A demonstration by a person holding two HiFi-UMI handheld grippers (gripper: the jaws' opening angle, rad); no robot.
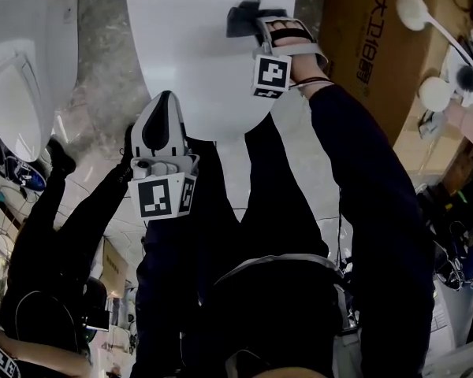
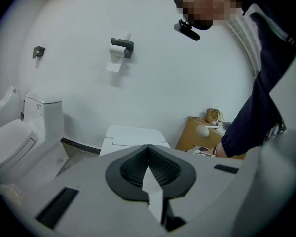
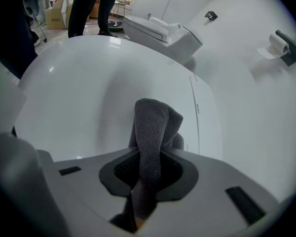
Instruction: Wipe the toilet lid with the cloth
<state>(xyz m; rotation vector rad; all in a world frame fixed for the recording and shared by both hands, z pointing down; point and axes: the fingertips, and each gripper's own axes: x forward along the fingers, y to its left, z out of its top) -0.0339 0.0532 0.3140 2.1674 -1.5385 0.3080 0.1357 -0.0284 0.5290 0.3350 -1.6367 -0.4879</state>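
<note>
Our right gripper (image 1: 262, 26) has its jaws clamped on the dark grey cloth (image 3: 150, 125), which seems to touch the white toilet lid (image 1: 193, 50) at its far right part. Our left gripper (image 1: 162, 105) hangs over the near edge of the lid, with its jaws together on nothing. To wipe well, we think we should press the cloth flat and make long overlapping strokes from far to near.

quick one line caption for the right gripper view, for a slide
Right gripper shut on a dark grey cloth, held over the white toilet lid, with a paper roll on the wall.
</note>
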